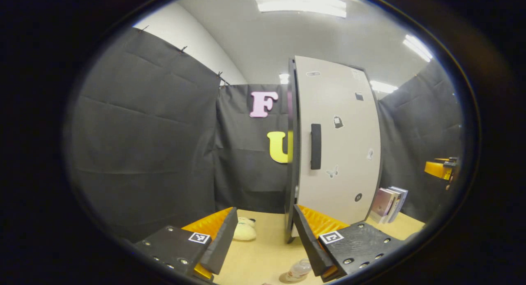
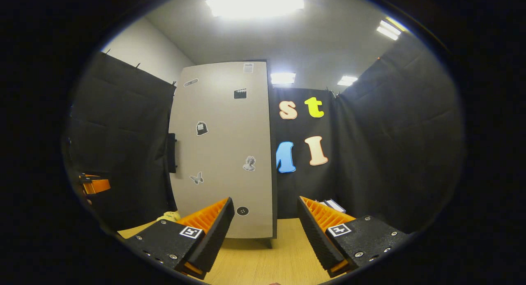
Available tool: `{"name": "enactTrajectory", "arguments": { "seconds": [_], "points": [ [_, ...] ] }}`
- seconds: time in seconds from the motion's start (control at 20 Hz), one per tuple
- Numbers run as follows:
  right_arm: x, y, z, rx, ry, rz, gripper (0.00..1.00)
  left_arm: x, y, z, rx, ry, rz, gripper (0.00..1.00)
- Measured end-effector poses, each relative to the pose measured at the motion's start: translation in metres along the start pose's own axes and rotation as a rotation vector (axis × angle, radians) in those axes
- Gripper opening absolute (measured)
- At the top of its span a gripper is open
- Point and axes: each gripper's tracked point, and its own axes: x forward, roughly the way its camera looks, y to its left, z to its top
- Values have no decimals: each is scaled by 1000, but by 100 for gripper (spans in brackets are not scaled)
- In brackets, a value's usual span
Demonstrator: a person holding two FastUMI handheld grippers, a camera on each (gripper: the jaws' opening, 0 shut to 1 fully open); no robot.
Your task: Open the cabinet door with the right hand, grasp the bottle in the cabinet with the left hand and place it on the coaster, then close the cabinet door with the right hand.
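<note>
The small clear plastic bottle (image 1: 298, 270) lies on the pale wooden counter (image 1: 267, 252) near its front edge, just in front of the tall grey cabinet (image 1: 337, 145). The cabinet door (image 2: 224, 153), dotted with small stickers, looks closed, its dark vertical handle (image 1: 315, 146) facing the left tool (image 1: 265, 242), whose fingers stand apart, holding nothing. The right tool (image 2: 266, 235) is likewise spread and empty. A pale yellow plush toy (image 1: 245, 230) rests left of the cabinet, a few books (image 1: 388, 203) lean at its right.
</note>
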Motion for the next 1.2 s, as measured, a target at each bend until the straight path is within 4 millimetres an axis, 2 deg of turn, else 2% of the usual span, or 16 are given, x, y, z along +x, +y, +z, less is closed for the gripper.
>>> {"name": "enactTrajectory", "arguments": {
  "seconds": [0.3, 0.35, 0.45, 0.6, 0.65, 0.7, 0.9, 0.95, 1.0, 1.2],
  "points": [
    [1, -2, -4, -2, 5, -11, 94, 2, -3, 0, 17, -1, -14, 81],
    [1, -2, -4, 1, 6, -13, 94, 3, -3, 0, 20, -2, -14, 84],
    [2, 0, -4, 7, 6, -12, 94, 5, -3, 1, 25, -3, -14, 81],
    [4, 1, -4, 2, 9, -12, 94, 7, -4, -2, 23, -1, -14, 84],
    [4, 2, -3, 1, 8, -10, 94, 7, -4, -2, 20, 0, -13, 81],
    [5, 3, -3, 1, 7, -9, 95, 8, -3, -3, 18, 1, -12, 84],
    [9, 4, -5, -2, 9, -7, 94, 8, -4, -4, 19, 6, -12, 81],
    [11, 6, -5, 2, 8, -2, 94, 8, -4, -4, 18, 6, -13, 84],
    [11, 7, -5, 5, 8, -1, 95, 9, -4, -4, 17, 5, -14, 81],
    [13, 10, -1, 4, 0, 0, 94, 10, -4, -5, 10, 6, -13, 81]
  ]
}}
